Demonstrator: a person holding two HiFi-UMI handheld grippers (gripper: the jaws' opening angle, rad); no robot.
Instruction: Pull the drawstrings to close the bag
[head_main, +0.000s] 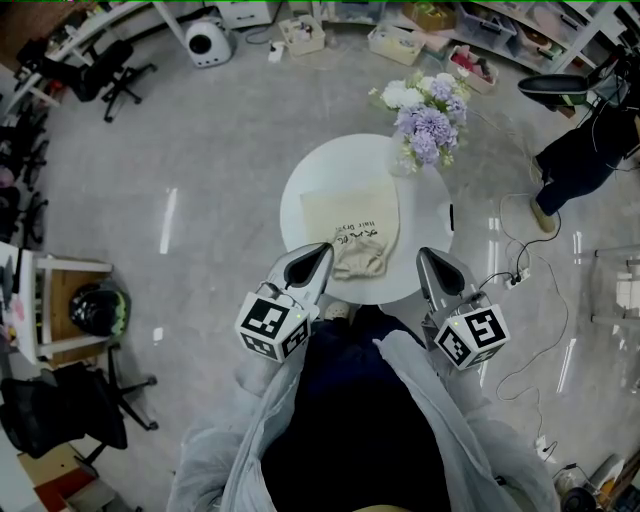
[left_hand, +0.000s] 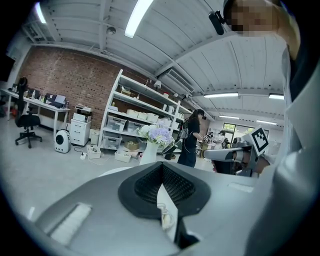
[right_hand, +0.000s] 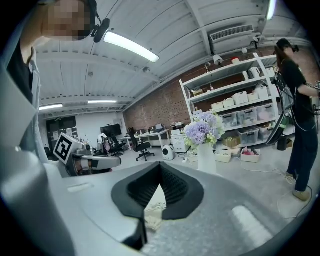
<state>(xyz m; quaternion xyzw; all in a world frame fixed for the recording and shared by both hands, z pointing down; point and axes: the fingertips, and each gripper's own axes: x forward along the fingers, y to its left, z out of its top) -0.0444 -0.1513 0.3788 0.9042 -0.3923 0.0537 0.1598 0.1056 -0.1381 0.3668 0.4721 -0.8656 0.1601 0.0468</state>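
The cream cloth drawstring bag with dark print (head_main: 352, 222) lies flat on the round white table (head_main: 320, 165) in the middle of the head view. Its long axis runs from the upper part of the frame down toward the person, with the bunched, gathered mouth (head_main: 360, 262) at the lower end, close to the table's near edge. That mouth sits between the two tools: the left gripper (head_main: 320, 256) has its tip just beside the bag's lower-left corner, seemingly at its edge, while the right gripper (head_main: 428, 262) hangs over bare table, apart from the bag's right side, so the left is the nearer one. Both pairs of jaws are pressed together; in each gripper view the dark ribbed pads meet in a seam, and a bit of cream cord or cloth (left_hand: 165, 216) shows in the wedge beneath it, though whether a drawstring is pinched there I cannot tell. Judging by the puckered mouth, the closing looks partly done; the cords would have to be drawn outward, toward frame left and frame right, across the bag's long axis. A bunch of lilac and white flowers in a pale vase (head_main: 428, 120) stands at the table's upper-right edge, beyond the bag, and grey floor surrounds it all
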